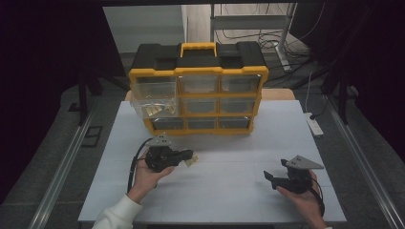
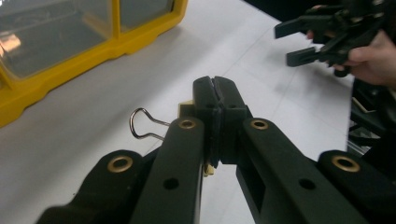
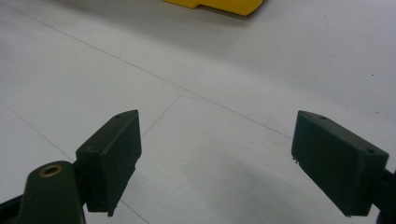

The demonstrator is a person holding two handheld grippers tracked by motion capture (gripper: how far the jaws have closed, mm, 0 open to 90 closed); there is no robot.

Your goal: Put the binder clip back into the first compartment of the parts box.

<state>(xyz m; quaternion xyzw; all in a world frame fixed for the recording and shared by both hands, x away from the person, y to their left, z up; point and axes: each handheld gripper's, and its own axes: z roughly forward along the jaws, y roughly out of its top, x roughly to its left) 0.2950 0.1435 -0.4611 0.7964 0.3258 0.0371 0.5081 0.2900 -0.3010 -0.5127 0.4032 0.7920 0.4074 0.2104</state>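
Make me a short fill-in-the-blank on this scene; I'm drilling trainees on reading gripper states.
1. The left gripper is shut on a cream binder ____.
2. The right gripper has its jaws ____.
3. The organizer has a ____ frame.
4. Its top-left drawer is pulled ____.

Missing words: clip; open; yellow; out

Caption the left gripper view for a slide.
Left hand-held gripper shut on a cream binder clip beside the yellow organizer.

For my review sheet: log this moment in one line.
left gripper: shut on cream binder clip | right gripper: open, idle | yellow-and-black drawer organiser: top-left clear drawer pulled out
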